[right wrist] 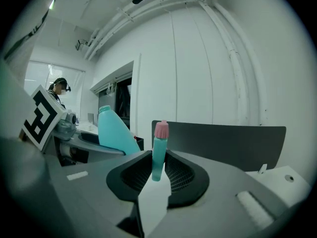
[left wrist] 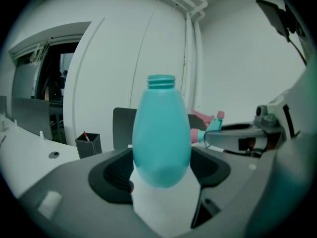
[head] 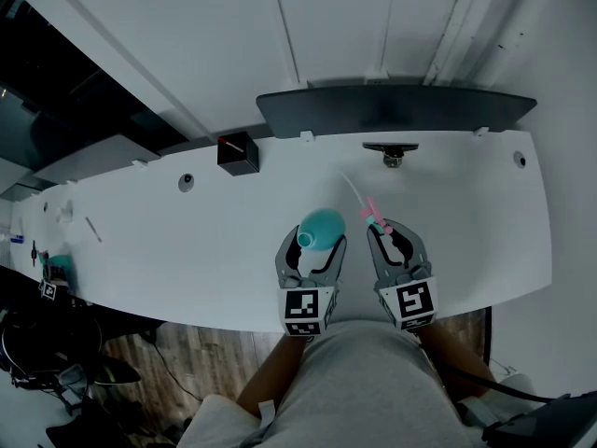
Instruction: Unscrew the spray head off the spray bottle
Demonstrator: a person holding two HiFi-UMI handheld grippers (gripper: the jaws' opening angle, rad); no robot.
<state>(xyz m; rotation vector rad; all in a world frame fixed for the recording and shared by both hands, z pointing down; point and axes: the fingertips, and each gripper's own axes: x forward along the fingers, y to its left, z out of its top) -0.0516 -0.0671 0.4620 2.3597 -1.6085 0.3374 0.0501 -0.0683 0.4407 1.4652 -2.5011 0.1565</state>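
The head camera looks steeply down from above the person onto the near edge of the white table (head: 187, 241), with the left gripper (head: 312, 243) and right gripper (head: 388, 233) side by side. Each gripper's camera sits low behind its own jaws, facing the far wall, very near the bottle (left wrist: 161, 133) or spray head (right wrist: 159, 150). All three catch the dark panel (head: 392, 110) at the far edge.

Office or lab — long white desk (head: 187, 241), monitor (head: 392, 110), black pen holder (head: 238, 153).

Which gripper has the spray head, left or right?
The right gripper: it's shut on the pink-tipped spray head. The left gripper holds the teal bottle, neck uncapped.
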